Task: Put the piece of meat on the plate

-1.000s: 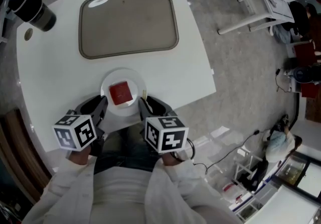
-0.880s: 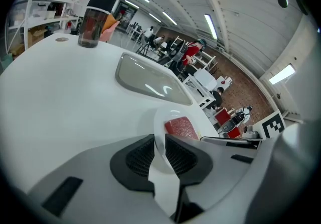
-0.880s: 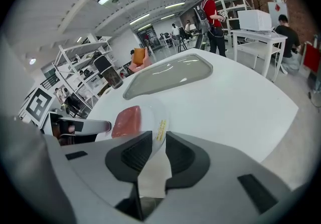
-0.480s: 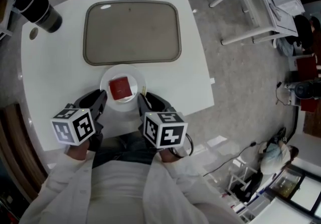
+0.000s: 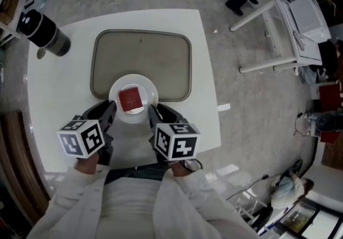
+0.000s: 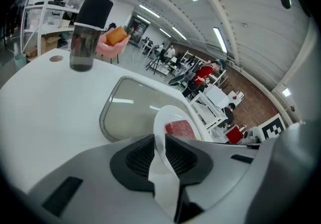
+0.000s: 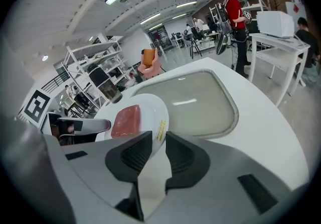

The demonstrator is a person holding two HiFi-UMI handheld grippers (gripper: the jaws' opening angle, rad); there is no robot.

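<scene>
**— What have you got hold of right now?**

— My left tool [image 6: 159,151] is closed down to a narrow slot on the left rim of the round white plate [image 5: 114,89]. My right tool [image 7: 157,148] pinches the opposite rim the same way. The square red piece of meat [image 5: 130,98] already lies in the middle of that plate. The plate itself sits over the near edge of the grey rectangular tray with rounded corners [image 5: 142,50], on the white surface [image 5: 61,90].

**— So what worries you?**

— Both grips take only thin rim, and glazed rim is slippery, I'd guess. If one hand gets ahead of the other or rolls, the plate could twist out of a pad and tip. The meat is loose, so a tilt would slide it off.

**— Anything else?**

— I cannot tell whether the plate's underside clears the tray's raised lip. Catching that lip could jolt the plate free. The dark cylindrical bottle [image 5: 45,31] stands well apart, so no trouble there.
</scene>
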